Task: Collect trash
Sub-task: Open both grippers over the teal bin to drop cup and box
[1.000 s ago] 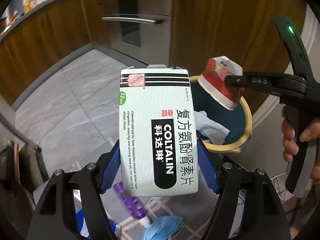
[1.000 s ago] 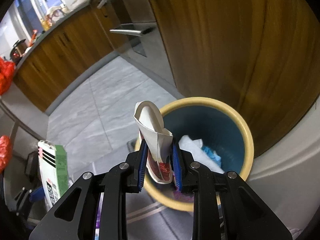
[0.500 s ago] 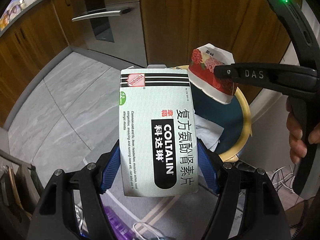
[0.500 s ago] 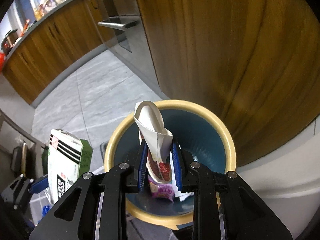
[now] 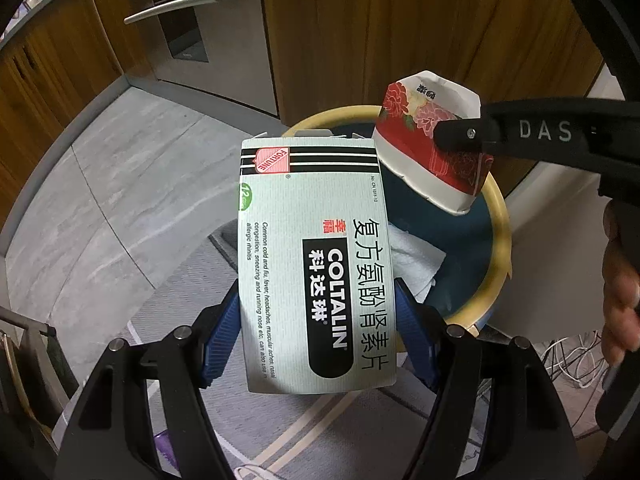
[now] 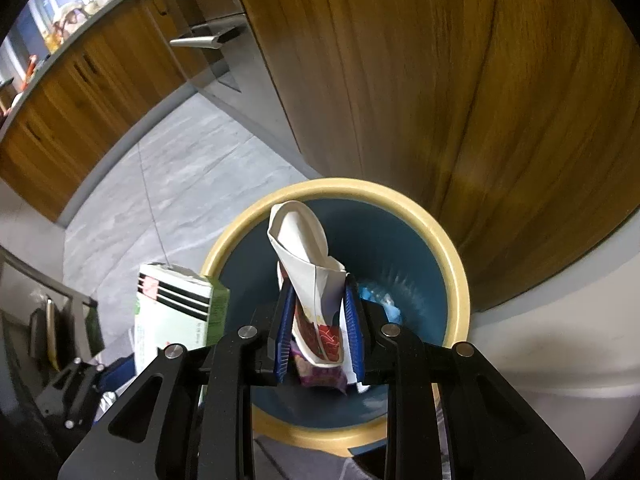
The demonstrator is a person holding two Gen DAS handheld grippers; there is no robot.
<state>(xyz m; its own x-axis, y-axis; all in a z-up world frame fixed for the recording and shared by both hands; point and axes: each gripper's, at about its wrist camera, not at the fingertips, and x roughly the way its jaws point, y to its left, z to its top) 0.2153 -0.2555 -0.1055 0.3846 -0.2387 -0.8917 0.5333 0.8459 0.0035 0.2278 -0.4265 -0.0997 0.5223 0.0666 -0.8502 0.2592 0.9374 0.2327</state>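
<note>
You are standing over a round bin (image 6: 456, 264) with a yellow rim and a dark blue inside, set on the floor beside a wooden cabinet (image 6: 400, 80). Each of your hands has a piece of trash ready to drop.

Your right gripper (image 6: 318, 338) is closed on a crushed paper cup (image 6: 308, 264), white with a red flower print, squeezed flat between the blue pads. The cup hangs directly above the open mouth of the bin, so letting go would likely land it inside.

Your left gripper (image 5: 316, 336) is opened wide and clamped across a medicine box (image 5: 312, 248), pale green-white with black stripes and the word COLTALIN. The box stands up between the pads. In the right wrist view it sits just beside the near left edge of the bin rim, not yet clearly over the opening.

Some trash is already in the bin: crumpled white tissue (image 5: 412, 260), something light blue (image 6: 386, 304), and a purple wrapper (image 6: 320, 374) low down.

So the job looks partly done. The cup seems ready for release first, then the box needs carrying further over the rim. More purple litter (image 5: 164, 444) shows on the rug (image 5: 320, 424) below, which may be left to collect.
</note>
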